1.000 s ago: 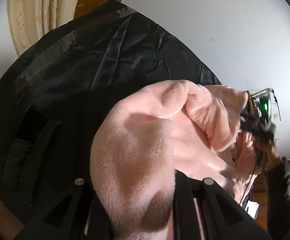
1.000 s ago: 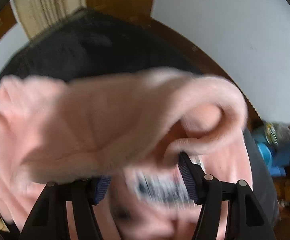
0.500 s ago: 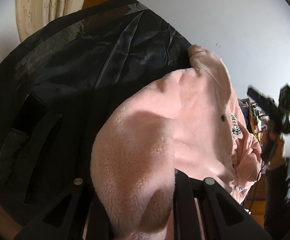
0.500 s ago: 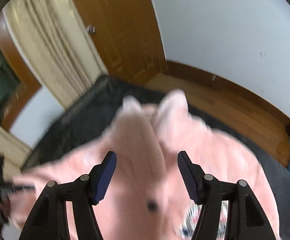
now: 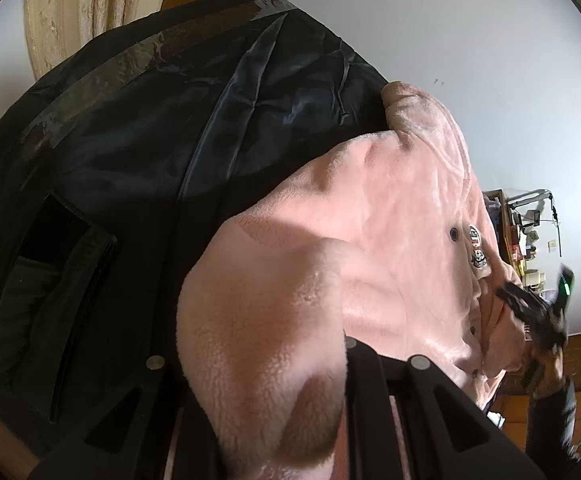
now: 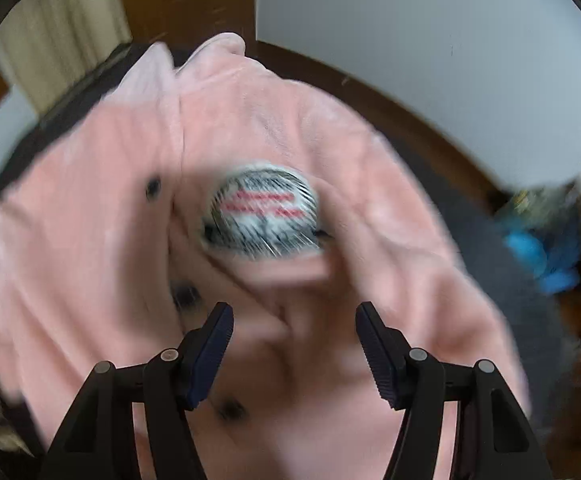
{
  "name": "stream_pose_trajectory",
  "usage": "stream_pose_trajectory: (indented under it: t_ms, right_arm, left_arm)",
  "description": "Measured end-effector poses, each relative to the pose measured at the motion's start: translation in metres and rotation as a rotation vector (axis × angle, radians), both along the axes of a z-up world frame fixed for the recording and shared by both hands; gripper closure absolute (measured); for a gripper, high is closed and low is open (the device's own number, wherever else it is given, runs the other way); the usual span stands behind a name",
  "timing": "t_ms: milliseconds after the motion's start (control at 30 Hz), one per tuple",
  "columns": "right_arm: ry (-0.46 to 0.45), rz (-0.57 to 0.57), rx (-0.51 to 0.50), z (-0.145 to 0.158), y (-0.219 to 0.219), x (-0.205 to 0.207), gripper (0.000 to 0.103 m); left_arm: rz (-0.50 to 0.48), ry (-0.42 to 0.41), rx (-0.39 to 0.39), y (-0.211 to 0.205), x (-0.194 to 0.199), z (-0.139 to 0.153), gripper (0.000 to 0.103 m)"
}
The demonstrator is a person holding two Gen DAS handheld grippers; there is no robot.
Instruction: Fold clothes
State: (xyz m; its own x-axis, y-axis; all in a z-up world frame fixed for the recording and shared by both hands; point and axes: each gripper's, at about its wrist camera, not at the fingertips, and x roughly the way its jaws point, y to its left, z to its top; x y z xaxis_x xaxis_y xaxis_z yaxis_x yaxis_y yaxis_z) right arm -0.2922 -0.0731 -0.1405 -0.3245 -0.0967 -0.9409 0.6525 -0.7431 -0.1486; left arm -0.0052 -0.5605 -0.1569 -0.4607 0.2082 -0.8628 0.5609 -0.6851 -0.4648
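Pink fleece filled the near edge of the left view, a thick wad of the jacket (image 5: pixel 258 340) bunched between the fingers of our left gripper (image 5: pixel 250 364), whose jaws were closed on it. Our right gripper (image 6: pixel 294 344) hung over the garment with its jaws spread wide and nothing between the ribbed blue pads (image 6: pixel 210 344); that view was smeared by motion, so fine detail was lost.

The jacket lay front-up on a black cloth (image 5: pixel 138 132) that covered the table, collar at the far end, dark buttons (image 5: pixel 453 233) down the middle and a round printed patch (image 6: pixel 262 216) on the chest. Its near part was rumpled and ridged rather than flat, so we judged the fold unfinished, though how far along we could not tell.

To fold well, we thought the held side should stay taut and low while the free gripper took the matching edge, pinching only the top layer, since the plush pile was thick, soft and springy. The black cloth was glossy, creased and slippery, so the jacket could slide if dragged.
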Motion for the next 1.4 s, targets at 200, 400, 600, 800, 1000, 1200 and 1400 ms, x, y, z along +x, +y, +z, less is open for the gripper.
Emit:
stream_pose_trajectory:
  t_ms: [200, 400, 600, 800, 1000, 1200, 1400]
  right_arm:
    - [-0.055, -0.194, -0.136, 0.030, 0.089, 0.039, 0.038]
    - [-0.129, -0.204, -0.326, 0.043, 0.124, 0.077, 0.038]
    - [-0.121, -0.309, -0.382, 0.024, 0.122, 0.082, 0.035]
    - [0.056, -0.264, -0.119, 0.012, 0.133, 0.091, 0.018]
    - [0.267, -0.473, 0.219, 0.004, 0.208, 0.067, 0.018]
    - [0.035, -0.488, -0.136, 0.011, 0.261, 0.099, 0.017]
    - [-0.037, -0.499, -0.201, -0.014, 0.287, 0.121, 0.017]
  left_arm:
    - [0.001, -0.014, -0.018, 0.006, 0.000, 0.003, 0.082]
    - [-0.001, -0.025, -0.042, 0.020, 0.010, 0.011, 0.081]
    - [-0.022, -0.016, -0.074, 0.051, 0.022, 0.028, 0.079]
    - [0.018, -0.019, -0.120, 0.060, 0.057, 0.047, 0.063]
    - [0.171, -0.023, -0.276, 0.047, 0.102, 0.084, 0.056]
    - [0.093, 0.015, -0.272, 0.095, 0.123, 0.095, 0.042]
    - [-0.004, 0.009, -0.081, 0.170, 0.123, 0.044, 0.041]
